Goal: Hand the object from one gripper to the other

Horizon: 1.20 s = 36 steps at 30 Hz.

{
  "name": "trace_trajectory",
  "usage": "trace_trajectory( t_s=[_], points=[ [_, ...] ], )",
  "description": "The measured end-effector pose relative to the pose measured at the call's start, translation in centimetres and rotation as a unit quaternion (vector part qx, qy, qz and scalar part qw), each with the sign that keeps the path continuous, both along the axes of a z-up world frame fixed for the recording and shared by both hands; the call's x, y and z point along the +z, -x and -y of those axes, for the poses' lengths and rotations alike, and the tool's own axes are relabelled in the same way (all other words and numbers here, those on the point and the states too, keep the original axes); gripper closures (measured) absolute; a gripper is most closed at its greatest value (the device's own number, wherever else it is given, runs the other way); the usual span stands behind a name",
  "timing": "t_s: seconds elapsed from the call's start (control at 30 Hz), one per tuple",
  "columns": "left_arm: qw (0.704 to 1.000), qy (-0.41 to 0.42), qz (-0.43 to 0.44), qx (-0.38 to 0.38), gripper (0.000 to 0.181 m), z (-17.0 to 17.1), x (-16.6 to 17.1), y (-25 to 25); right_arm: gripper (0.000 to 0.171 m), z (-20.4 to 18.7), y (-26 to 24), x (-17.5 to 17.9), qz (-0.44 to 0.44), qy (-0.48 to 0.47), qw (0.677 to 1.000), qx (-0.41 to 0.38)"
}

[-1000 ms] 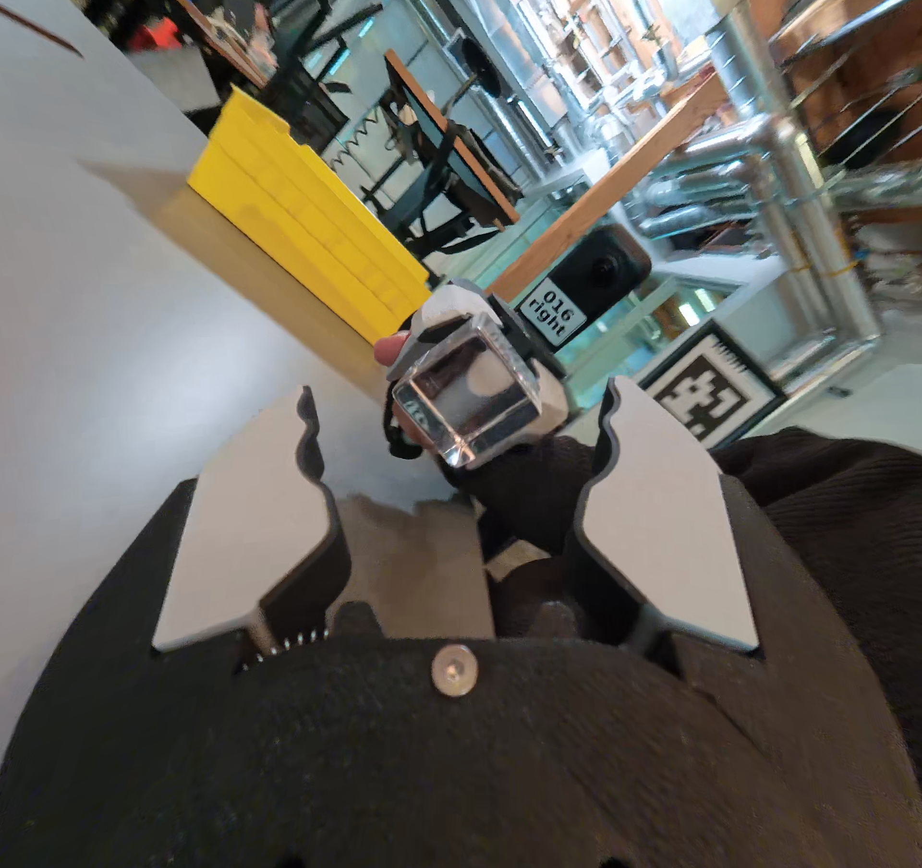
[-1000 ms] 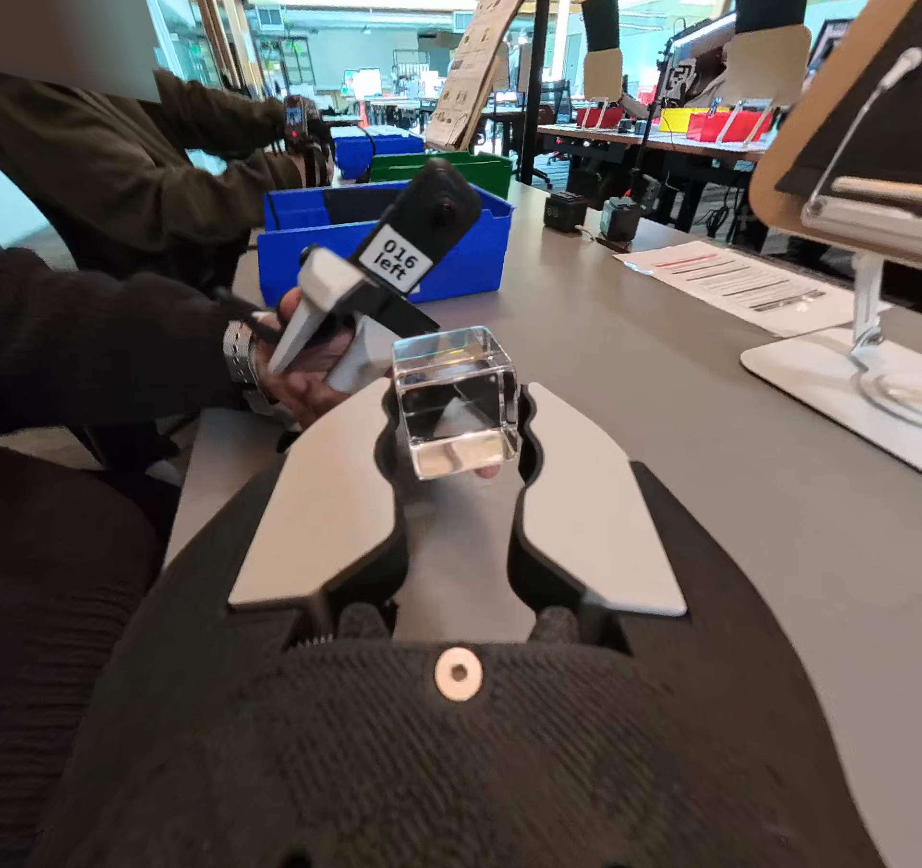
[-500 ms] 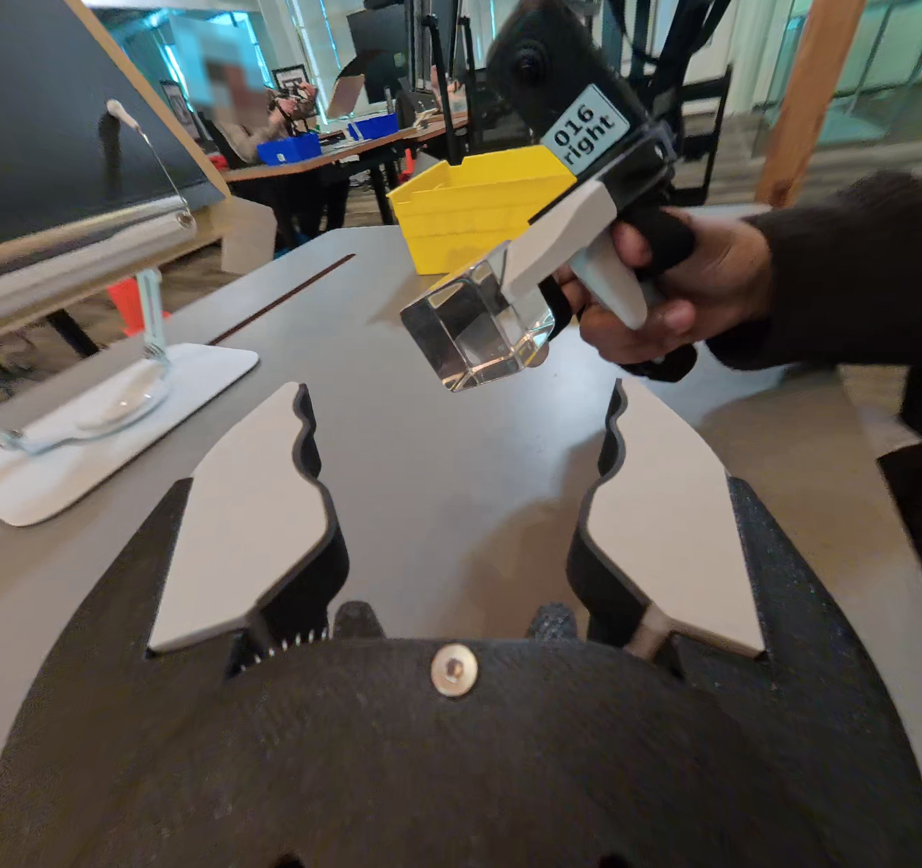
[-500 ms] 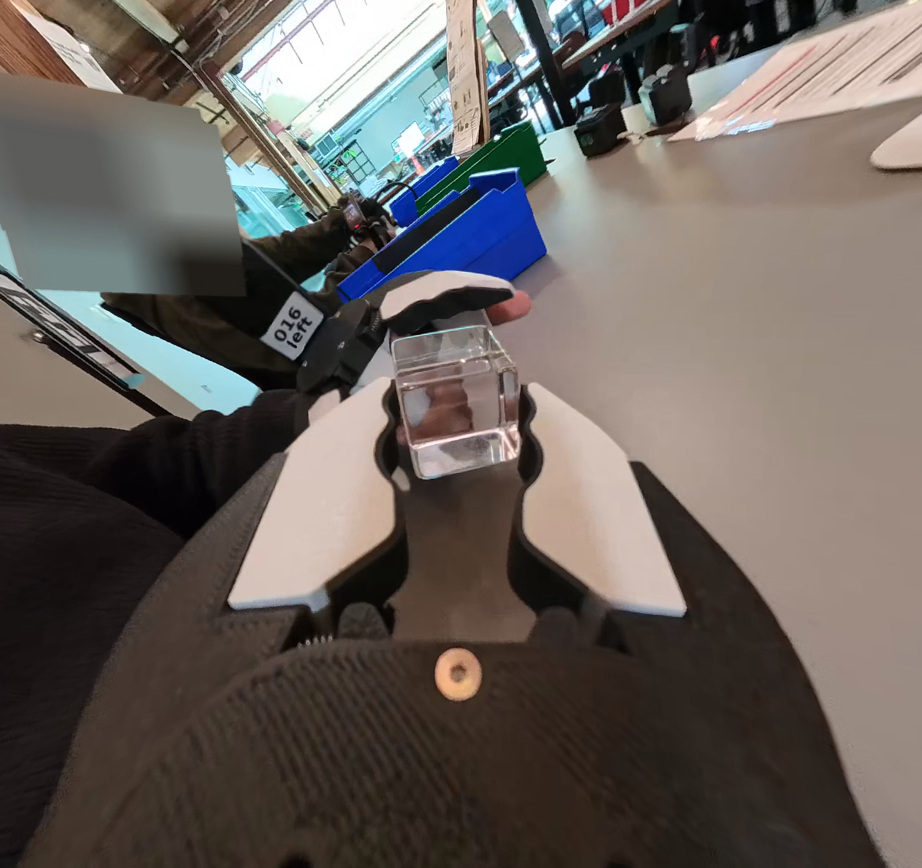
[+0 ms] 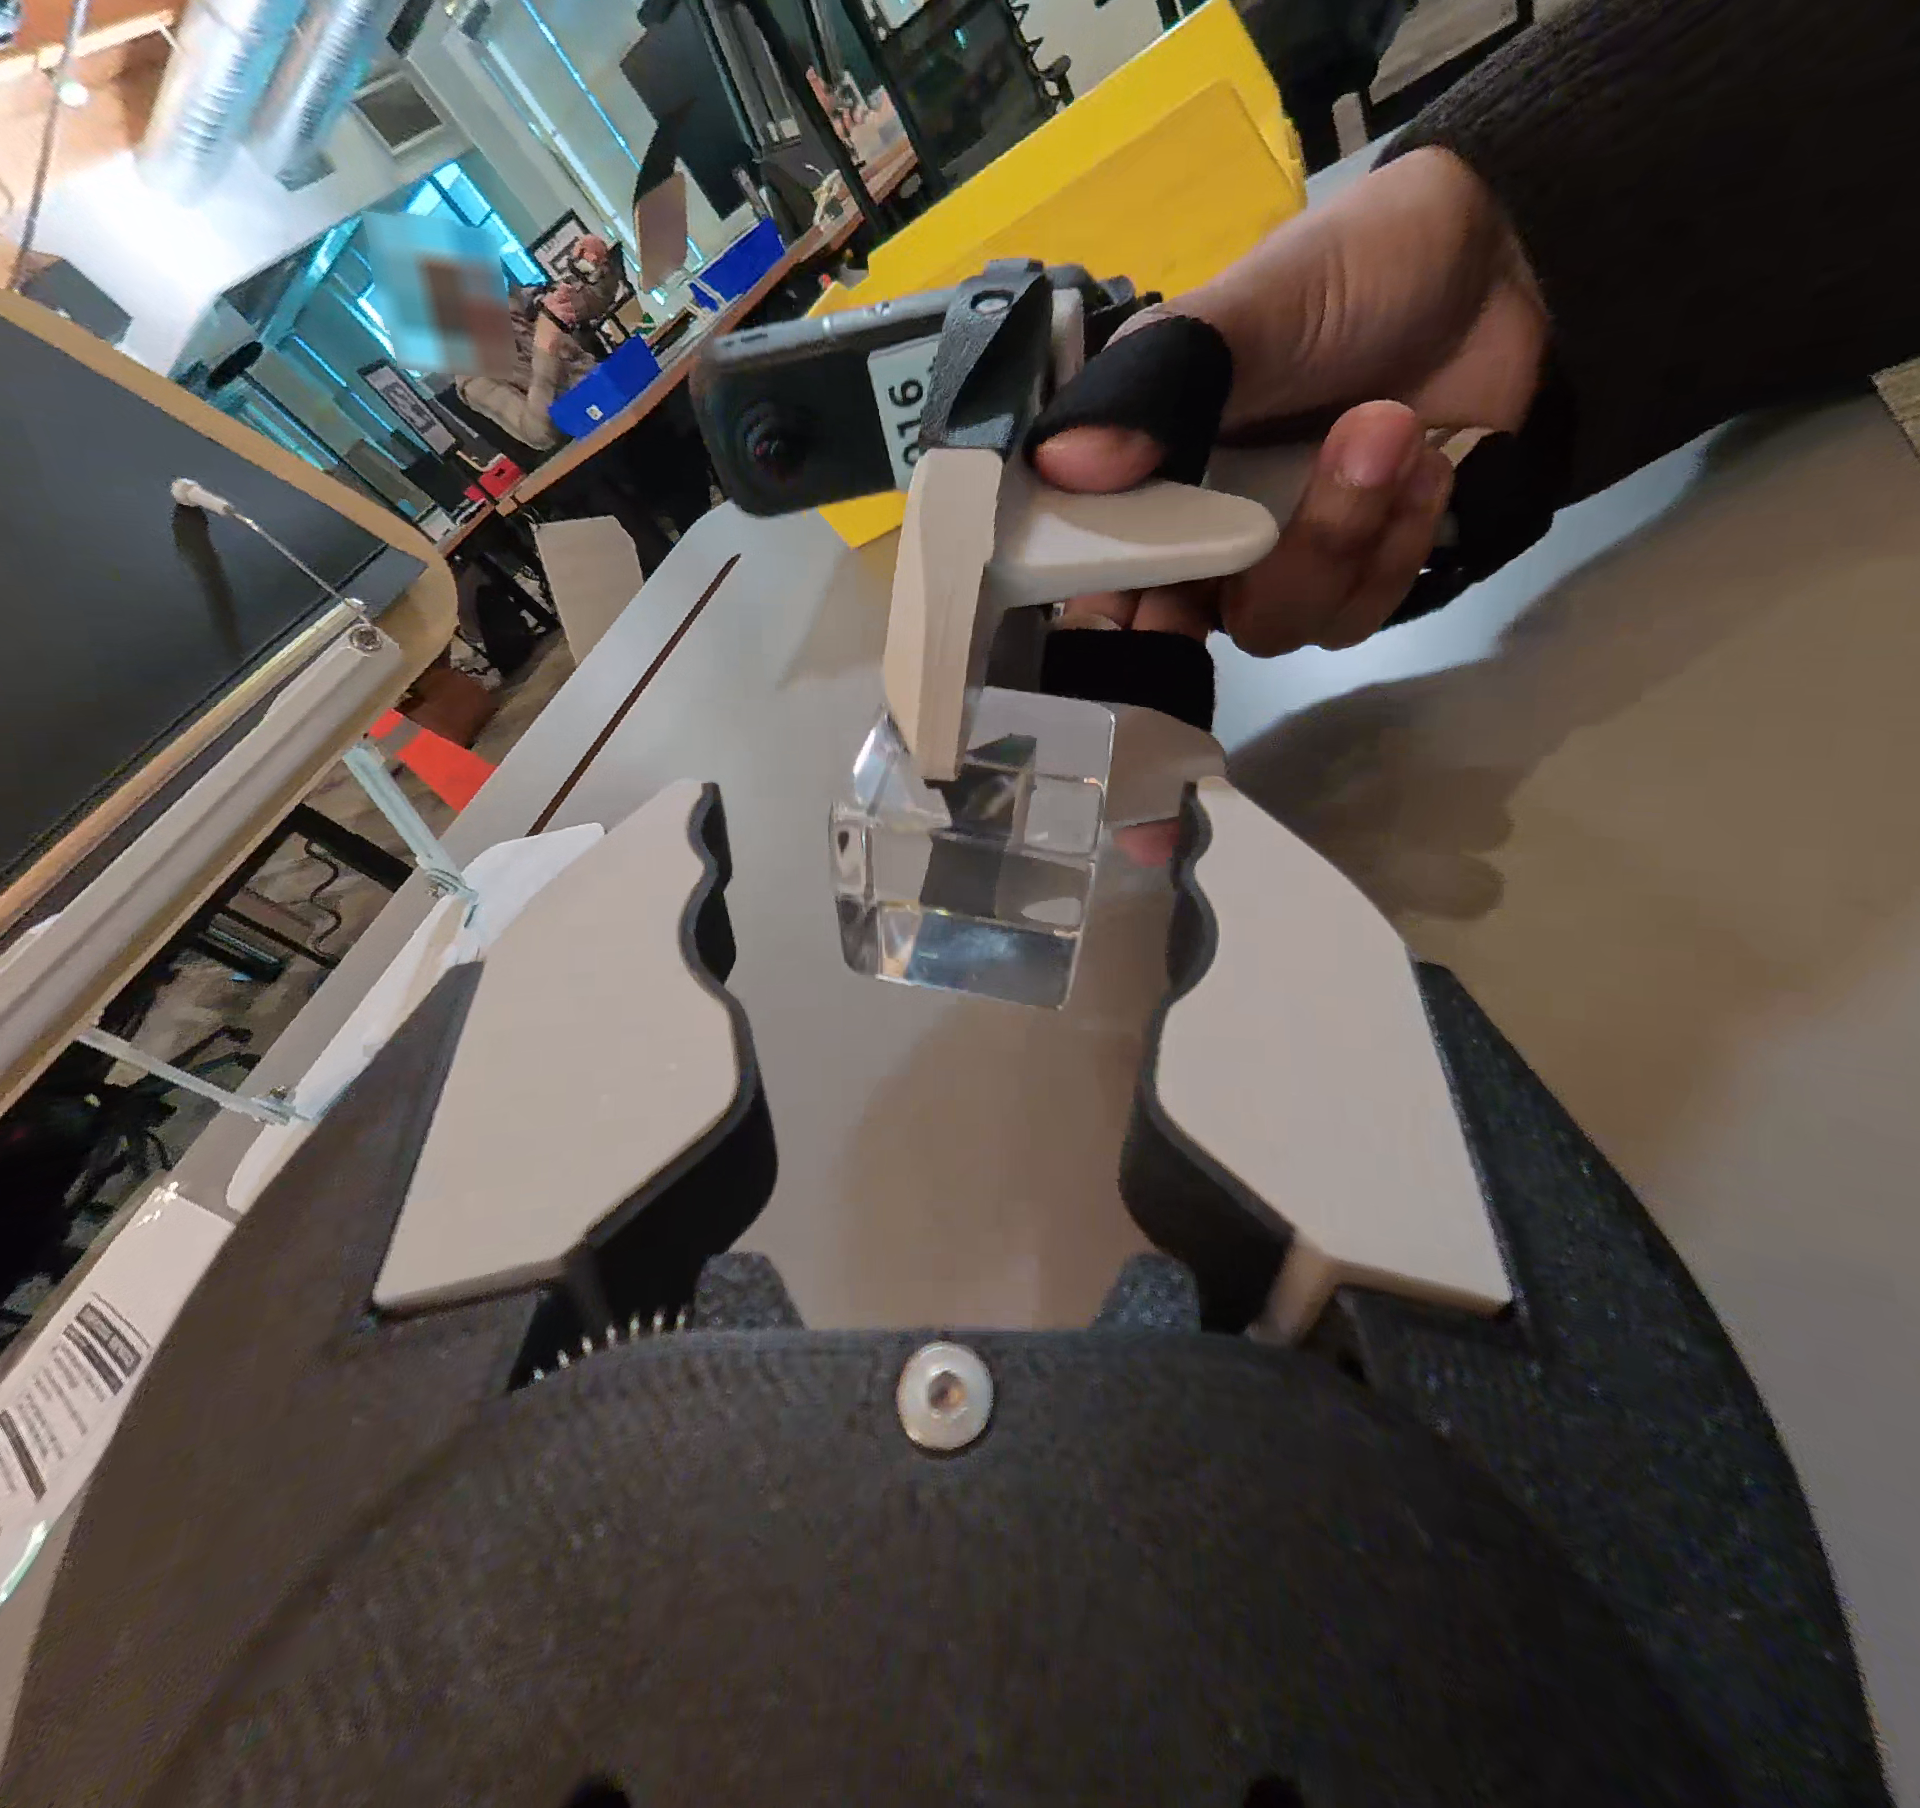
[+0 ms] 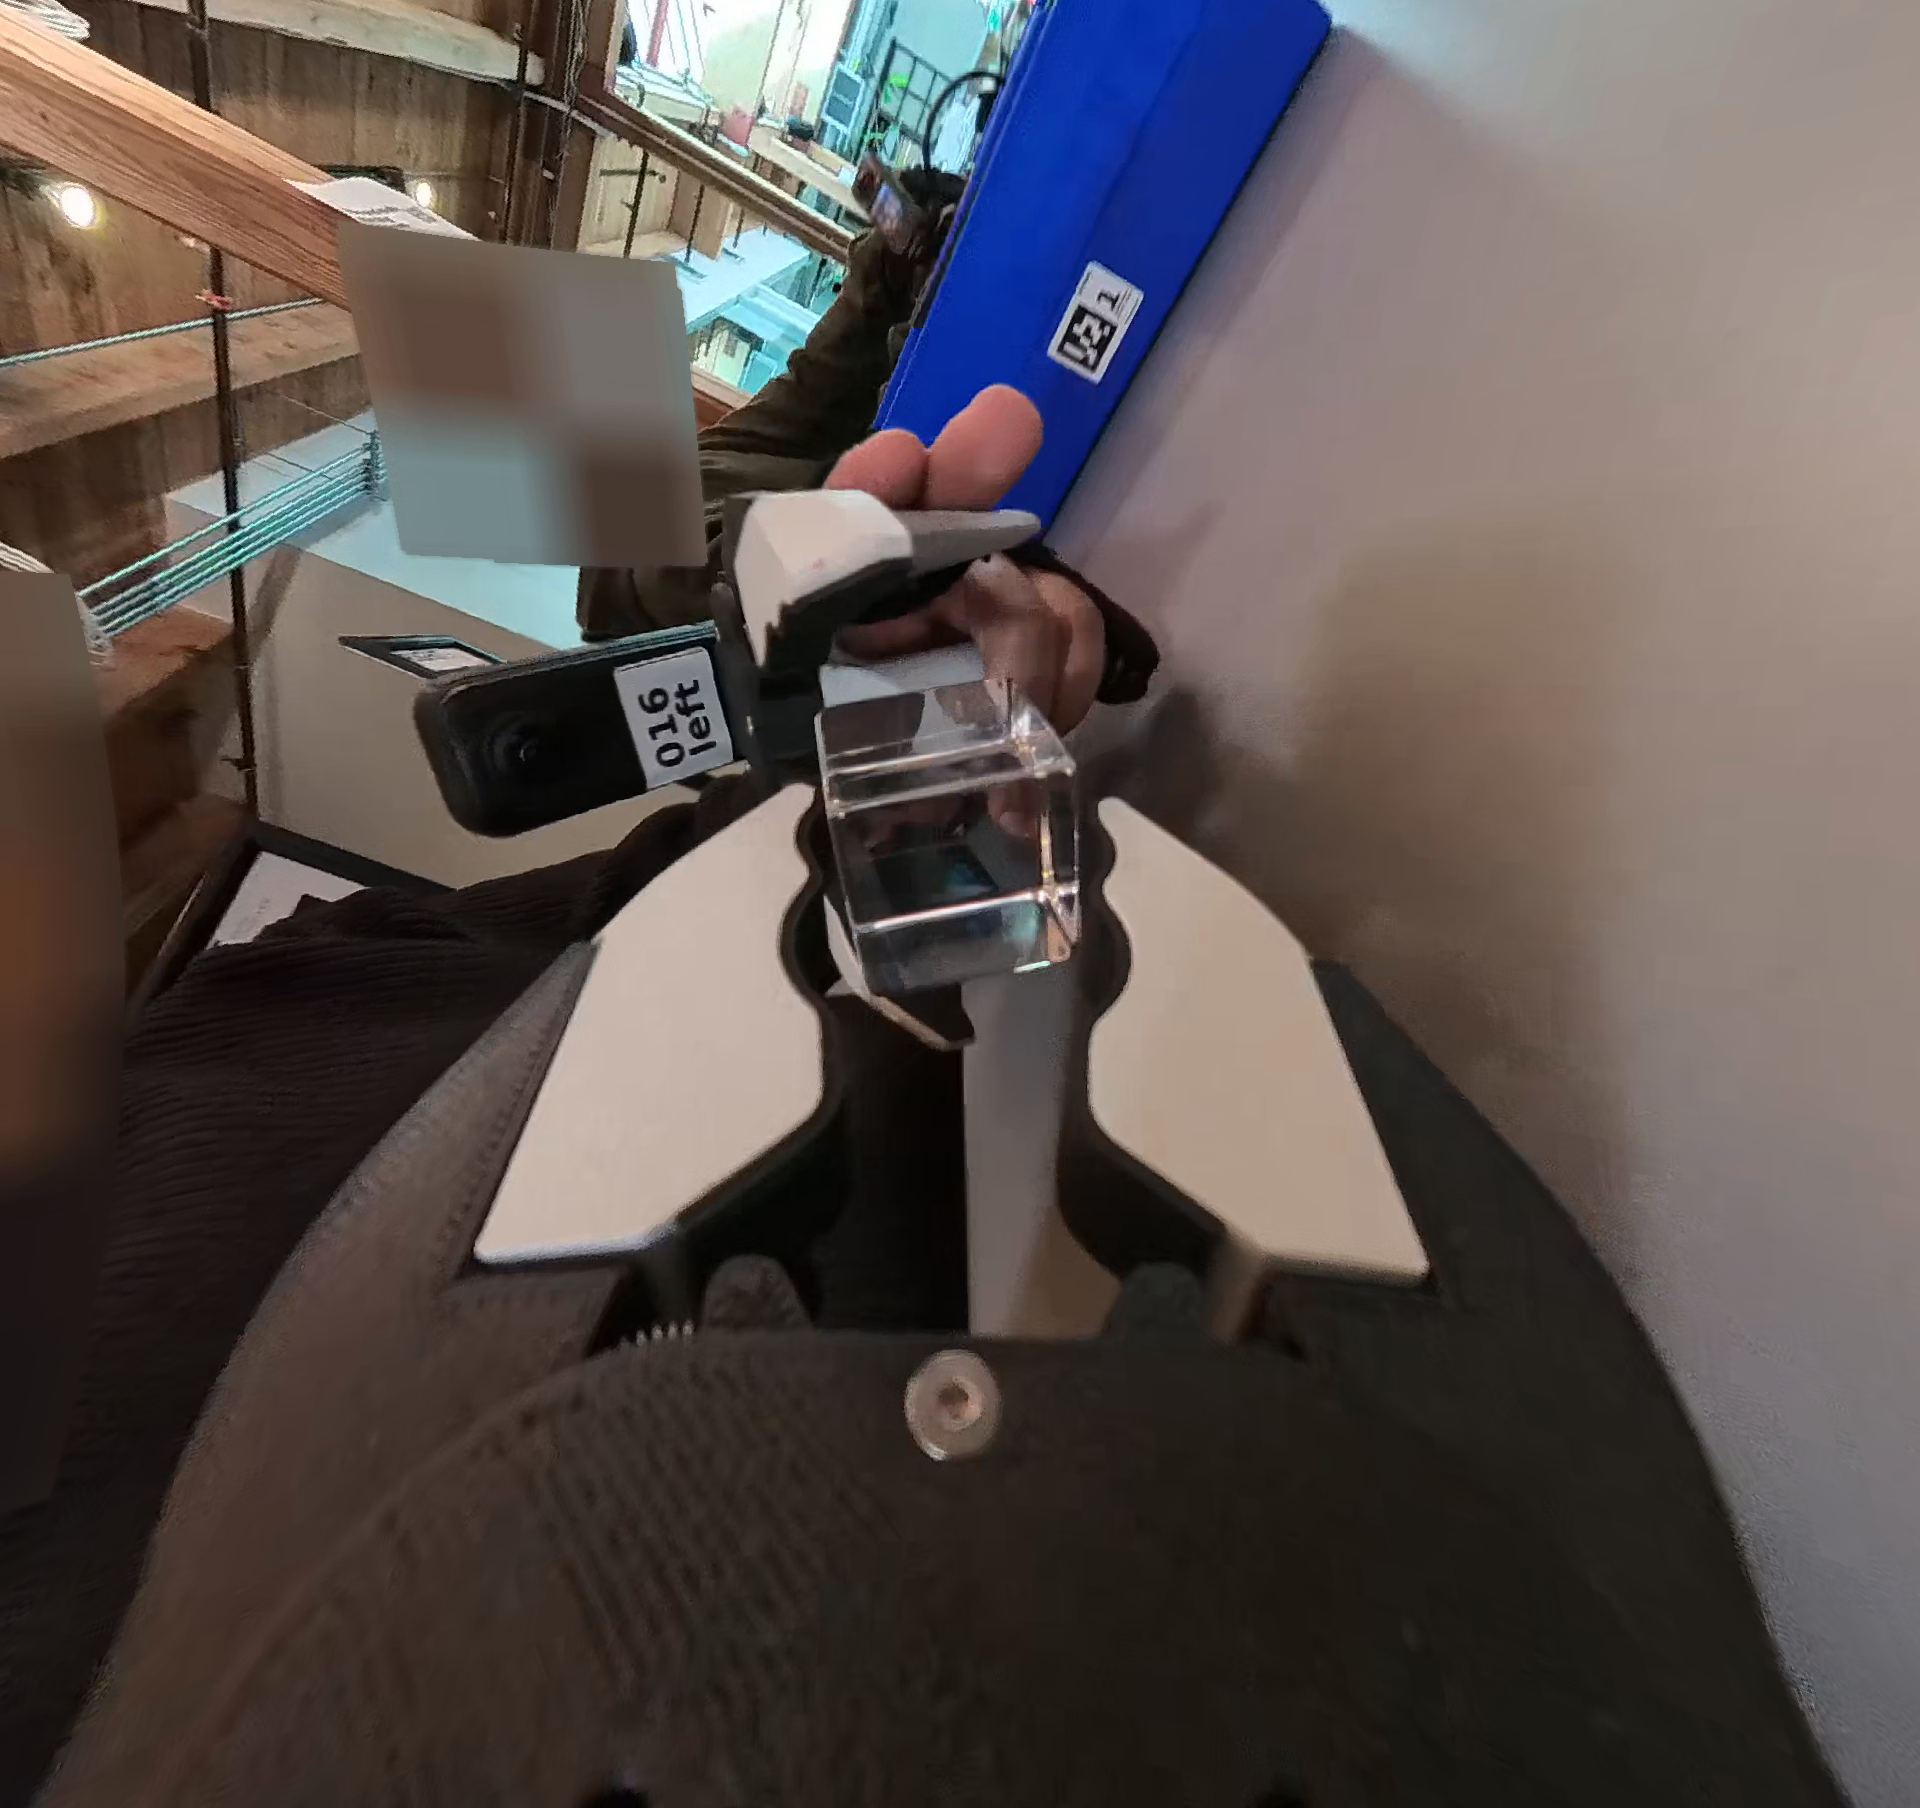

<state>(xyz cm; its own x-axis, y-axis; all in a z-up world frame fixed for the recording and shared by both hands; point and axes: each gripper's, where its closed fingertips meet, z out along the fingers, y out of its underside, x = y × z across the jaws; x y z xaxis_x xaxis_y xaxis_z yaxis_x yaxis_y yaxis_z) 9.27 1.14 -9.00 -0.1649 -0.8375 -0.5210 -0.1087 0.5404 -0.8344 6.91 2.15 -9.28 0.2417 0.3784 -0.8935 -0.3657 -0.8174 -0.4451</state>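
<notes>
A clear cube hangs above the grey table. My right gripper is shut on the cube, its two pads pressing on opposite faces. My left gripper is open, and the cube sits between its fingertips with a gap on each side. In the left wrist view the right gripper's finger comes down onto the cube from above, held by a hand. In the right wrist view the left gripper's fingers straddle the cube crosswise, one beyond it and one under it.
A yellow bin stands on the table behind the right hand. A blue bin lies beyond the left gripper. A dark board on a metal stand with a white base stands at the left. The grippers are tip to tip, or close to it.
The two grippers have closed in on each other and rolled. The cube, held off in front of the open left gripper before, now sits between its fingertips. The right gripper stays shut on it.
</notes>
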Motion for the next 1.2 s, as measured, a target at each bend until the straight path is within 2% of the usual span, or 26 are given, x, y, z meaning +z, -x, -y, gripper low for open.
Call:
trace_trajectory(
  t_s=[0.23, 0.33, 0.53, 0.7, 0.83, 0.97, 1.07, 1.2],
  points=[
    [1.000, 0.007, -0.006, -0.013, 0.115, 0.4, -0.3, 0.1, 0.125, 0.5, 0.8, 0.1, -0.008, 0.006, 1.000, 0.022],
    [1.000, -0.004, -0.007, -0.023, 0.132, 0.9, -0.3, 0.1, 0.125, 0.5, 0.7, 0.3, -0.018, 0.003, 1.000, 0.022],
    [1.000, -0.018, 0.009, -0.014, 0.133, 0.8, 0.4, 0.1, 0.124, 0.4, 0.7, 0.9, -0.030, -0.024, 0.999, 0.016],
    [1.000, -0.002, 0.021, 0.000, 0.133, 0.4, 1.2, 0.0, 0.102, -0.3, 0.0, 2.6, -0.062, -0.069, 0.995, -0.023],
    [0.994, 0.102, 0.040, 0.012, 0.134, -1.0, 2.6, 0.3, 0.097, -1.3, -2.0, 3.9, -0.056, -0.119, 0.987, -0.089],
    [0.965, 0.256, 0.061, 0.006, 0.134, -2.7, 4.1, 0.8, 0.095, -1.9, -3.9, 5.0, -0.001, -0.189, 0.970, -0.154],
    [0.925, 0.375, 0.059, -0.017, 0.134, -3.5, 4.7, 1.2, 0.095, -1.8, -4.3, 5.8, 0.062, -0.254, 0.948, -0.180],
    [0.839, 0.540, 0.054, -0.044, 0.135, -5.0, 5.1, 1.4, 0.094, -1.6, -3.6, 5.8, 0.173, -0.335, 0.907, -0.185]
  ],
)
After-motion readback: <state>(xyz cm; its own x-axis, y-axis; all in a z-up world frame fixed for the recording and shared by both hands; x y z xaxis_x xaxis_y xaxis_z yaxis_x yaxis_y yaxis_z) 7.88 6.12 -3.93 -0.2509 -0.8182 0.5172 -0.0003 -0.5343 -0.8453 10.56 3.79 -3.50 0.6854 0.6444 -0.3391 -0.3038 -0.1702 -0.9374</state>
